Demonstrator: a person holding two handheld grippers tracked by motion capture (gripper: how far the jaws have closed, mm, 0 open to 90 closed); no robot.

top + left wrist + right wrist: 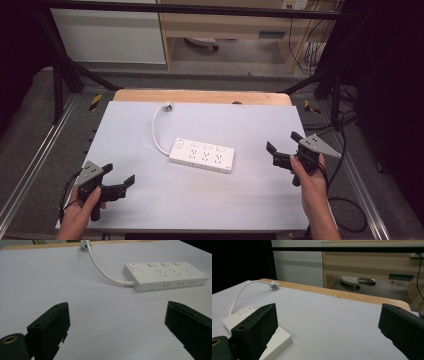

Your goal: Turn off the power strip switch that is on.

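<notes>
White power strip [201, 155] with curled cord [157, 126], flat mid-table, between left gripper [119, 178] and right gripper [281, 147]; both jaws wide, empty.

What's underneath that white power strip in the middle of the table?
The power strip lies flat on a pale sheet that covers the wooden table, bare along the far edge. The patch of sheet under the strip is hidden by it.

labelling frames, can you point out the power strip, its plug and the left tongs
power strip [202, 155], high view, middle of its top face
plug [167, 105], high view, the plug head at the cord's far end
left tongs [121, 178], high view, midway between the fingertips
</notes>
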